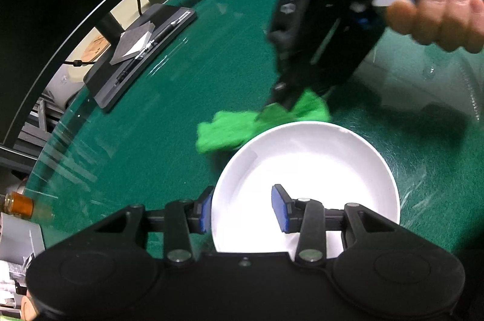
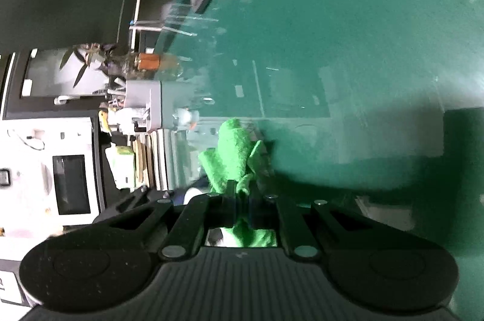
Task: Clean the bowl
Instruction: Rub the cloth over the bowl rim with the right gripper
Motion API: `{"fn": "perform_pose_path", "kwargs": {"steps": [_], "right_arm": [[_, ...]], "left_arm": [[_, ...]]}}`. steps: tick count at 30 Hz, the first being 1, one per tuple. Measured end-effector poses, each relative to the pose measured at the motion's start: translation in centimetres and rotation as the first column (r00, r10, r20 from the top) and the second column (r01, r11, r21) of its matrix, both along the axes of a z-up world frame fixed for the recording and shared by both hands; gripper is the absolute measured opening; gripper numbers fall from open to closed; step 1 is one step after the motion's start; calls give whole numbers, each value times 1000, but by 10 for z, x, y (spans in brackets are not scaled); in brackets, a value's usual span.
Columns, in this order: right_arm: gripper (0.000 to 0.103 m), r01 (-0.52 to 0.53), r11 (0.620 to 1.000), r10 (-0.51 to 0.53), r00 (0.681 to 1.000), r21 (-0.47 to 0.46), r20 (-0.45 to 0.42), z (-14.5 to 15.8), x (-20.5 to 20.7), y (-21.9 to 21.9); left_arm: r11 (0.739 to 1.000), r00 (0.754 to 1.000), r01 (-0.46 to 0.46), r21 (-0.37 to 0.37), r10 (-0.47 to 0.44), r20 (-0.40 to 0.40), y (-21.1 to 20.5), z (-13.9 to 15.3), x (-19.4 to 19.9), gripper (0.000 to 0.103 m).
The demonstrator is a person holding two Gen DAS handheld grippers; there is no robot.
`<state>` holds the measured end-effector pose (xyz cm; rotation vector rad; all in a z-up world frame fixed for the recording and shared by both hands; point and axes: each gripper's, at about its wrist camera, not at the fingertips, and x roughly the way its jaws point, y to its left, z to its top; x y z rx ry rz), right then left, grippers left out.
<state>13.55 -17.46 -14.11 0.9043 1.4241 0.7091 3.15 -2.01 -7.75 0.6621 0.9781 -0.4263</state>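
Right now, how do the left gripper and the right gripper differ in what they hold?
The left gripper grips the white bowl by its rim, one pad inside, one outside. The right gripper is shut on the green cloth, beside the bowl's far rim. Both share the same black build.

bowl (image 1: 305, 163): plain white | cloth (image 1: 224, 133): bright green | table (image 1: 211, 48): dark green | tool pads (image 1: 277, 207): blue

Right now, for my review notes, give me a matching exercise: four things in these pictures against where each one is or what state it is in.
1. bowl
2. cloth
3. bottle
4. tray

A. pinched in the right gripper
B. far side of the table, holding a pen
C. rim between the left gripper jaws
D. at the table's edge

Pairs: 1-C, 2-A, 3-D, 4-B
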Motion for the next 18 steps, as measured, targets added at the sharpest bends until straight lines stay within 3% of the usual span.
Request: {"fn": "perform_pose_path", "kwargs": {"steps": [5,11,18], "right_arm": [[9,-2,1000,2,1000,14,-5,3,-5,-9],[9,4,1000,-3,998,14,-59,7,-40,-47],[9,55,998,-55,998,0,-36,1,-21,-28]], "left_arm": [[999,999,42,-12,-42,-11,-2,0,2,40],[997,997,75,-12,-75,-9,-6,-1,2,41],[998,998,55,-19,-55,-4,-6,-1,1,41]]}}
